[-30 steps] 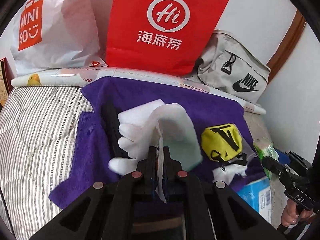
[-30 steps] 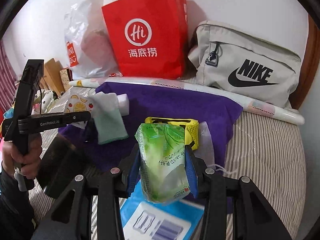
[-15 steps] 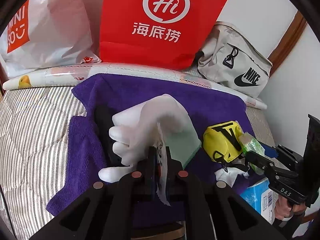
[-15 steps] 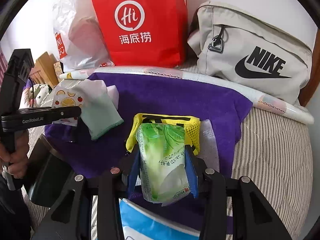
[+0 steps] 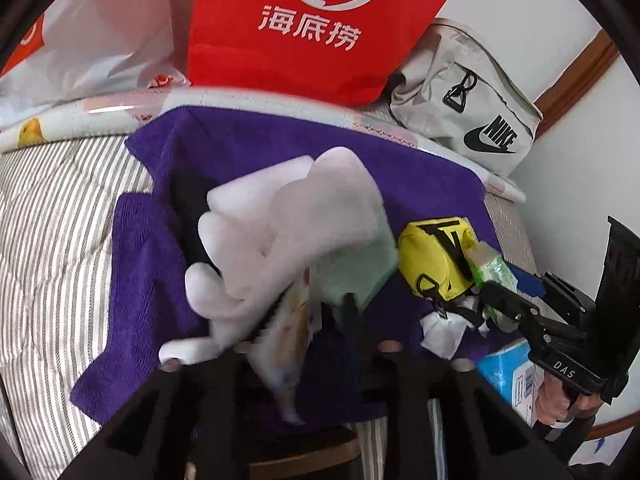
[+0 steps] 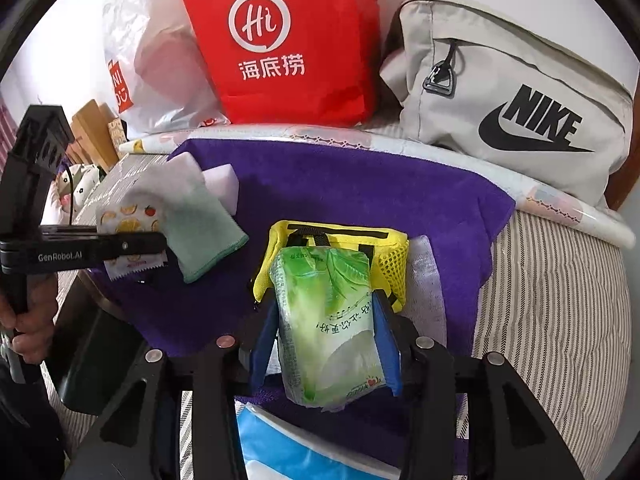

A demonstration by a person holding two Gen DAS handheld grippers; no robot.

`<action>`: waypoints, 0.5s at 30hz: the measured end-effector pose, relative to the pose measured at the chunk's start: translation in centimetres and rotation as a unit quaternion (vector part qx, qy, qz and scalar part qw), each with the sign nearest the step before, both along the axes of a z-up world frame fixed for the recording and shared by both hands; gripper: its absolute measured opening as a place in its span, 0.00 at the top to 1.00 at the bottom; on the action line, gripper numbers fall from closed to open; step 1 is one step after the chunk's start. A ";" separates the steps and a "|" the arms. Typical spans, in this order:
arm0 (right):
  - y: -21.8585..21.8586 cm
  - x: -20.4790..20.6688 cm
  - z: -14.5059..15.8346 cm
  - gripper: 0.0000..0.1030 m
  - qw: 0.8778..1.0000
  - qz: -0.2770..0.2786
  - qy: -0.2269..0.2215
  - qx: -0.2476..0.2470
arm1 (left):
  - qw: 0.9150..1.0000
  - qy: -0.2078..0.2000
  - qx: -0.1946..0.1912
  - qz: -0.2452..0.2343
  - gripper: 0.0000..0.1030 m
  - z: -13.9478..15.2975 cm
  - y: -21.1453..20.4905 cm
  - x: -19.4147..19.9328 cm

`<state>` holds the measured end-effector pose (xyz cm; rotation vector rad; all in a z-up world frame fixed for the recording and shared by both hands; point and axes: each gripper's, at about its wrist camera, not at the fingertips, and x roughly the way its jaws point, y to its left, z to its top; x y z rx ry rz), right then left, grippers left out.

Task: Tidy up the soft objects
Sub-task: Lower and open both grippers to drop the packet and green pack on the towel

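On the purple towel (image 5: 280,152) lie white foam pieces (image 5: 272,240), a mint-green cloth (image 5: 352,272) and a yellow pouch (image 5: 432,256). My left gripper (image 5: 314,312) is blurred and its jaws are opening. A fruit-print packet (image 5: 288,332) hangs loose between them, against the left finger. My right gripper (image 6: 326,304) holds a green tissue pack (image 6: 328,320) between its blue pads, just over the yellow pouch (image 6: 340,232). Its jaws are opening slightly, but the pads still touch the pack's sides. The right wrist view shows the left gripper (image 6: 160,244) over the packet (image 6: 128,216).
A red paper bag (image 6: 280,40), a white plastic bag (image 6: 152,60) and a grey Nike bag (image 6: 512,92) stand along the wall behind a rolled printed mat (image 6: 560,204). A blue box (image 6: 288,452) lies under my right gripper. Striped bedding (image 5: 60,220) surrounds the towel.
The left jaws have sprung apart and the fruit-print packet has slipped free of them. The right gripper has carried the green pack forward and down over the yellow pouch, with its pads a little wider.
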<state>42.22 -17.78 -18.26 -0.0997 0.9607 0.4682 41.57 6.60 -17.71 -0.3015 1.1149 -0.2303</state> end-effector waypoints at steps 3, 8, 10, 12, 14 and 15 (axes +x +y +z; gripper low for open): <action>-0.2 -0.2 0.3 0.50 1.000 -0.002 -0.001 0.004 | 1.000 0.000 0.010 0.000 0.50 0.3 0.1 -0.5; -0.3 -1.1 1.3 0.41 1.000 -0.001 -0.018 0.002 | 1.000 -0.013 0.027 -0.004 0.33 1.5 -0.2 -1.6; -0.3 -1.5 1.7 0.40 1.000 -0.003 -0.023 -0.001 | 0.999 -0.013 0.037 -0.001 0.32 1.9 -0.1 -2.2; -0.3 -2.0 2.2 0.40 1.000 -0.005 -0.027 -0.002 | 0.999 -0.013 0.038 0.002 0.32 2.2 0.0 -2.6; -0.4 -2.6 2.7 0.39 0.999 -0.009 -0.033 -0.005 | 0.999 -0.013 0.043 0.004 0.32 2.6 0.0 -3.3; -0.4 -3.0 3.0 0.38 0.999 -0.011 -0.036 -0.007 | 0.999 -0.013 0.046 0.006 0.32 2.7 0.1 -3.7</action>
